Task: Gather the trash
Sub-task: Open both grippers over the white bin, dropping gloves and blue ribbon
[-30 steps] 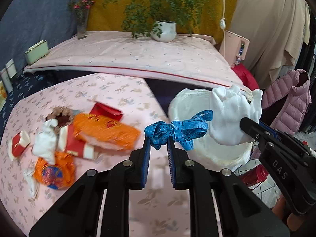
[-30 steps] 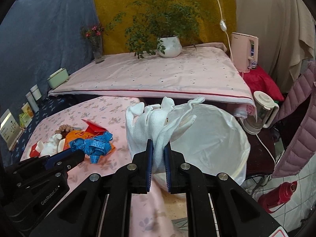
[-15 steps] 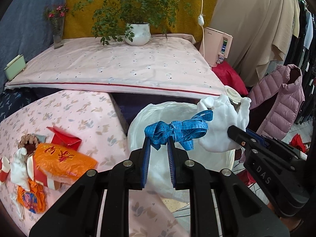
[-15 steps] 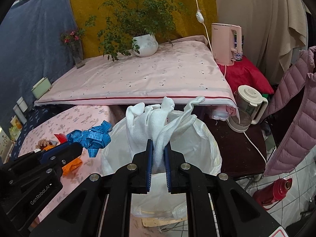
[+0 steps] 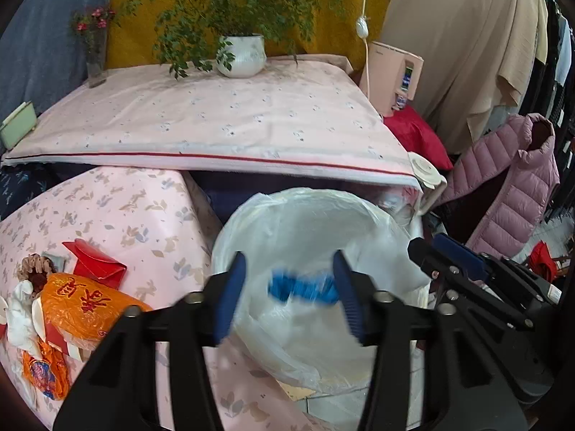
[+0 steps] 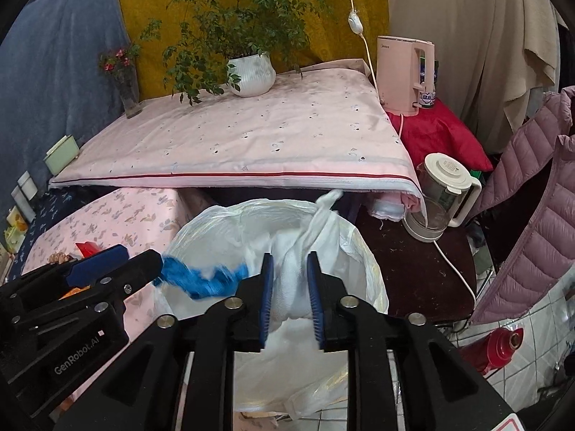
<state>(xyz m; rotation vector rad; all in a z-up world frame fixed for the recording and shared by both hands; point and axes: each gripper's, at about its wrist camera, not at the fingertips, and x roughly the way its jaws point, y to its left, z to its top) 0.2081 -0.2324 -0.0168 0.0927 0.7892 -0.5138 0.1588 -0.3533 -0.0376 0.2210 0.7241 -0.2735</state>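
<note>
Both our left tongs and right tongs are spreading, releasing the blue strip and white cloth into the bin bag, while more trash waits on the counter.

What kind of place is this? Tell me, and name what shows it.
Probably a lived-in home room: a potted plant on a cloth-covered surface, an electric kettle on a side table, and a pink puffer jacket hanging nearby.

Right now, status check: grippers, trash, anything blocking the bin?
Left gripper and right gripper both opening over the lined trash bin. Blue ribbon and white cloth dropping free. Bin mouth clear.
</note>
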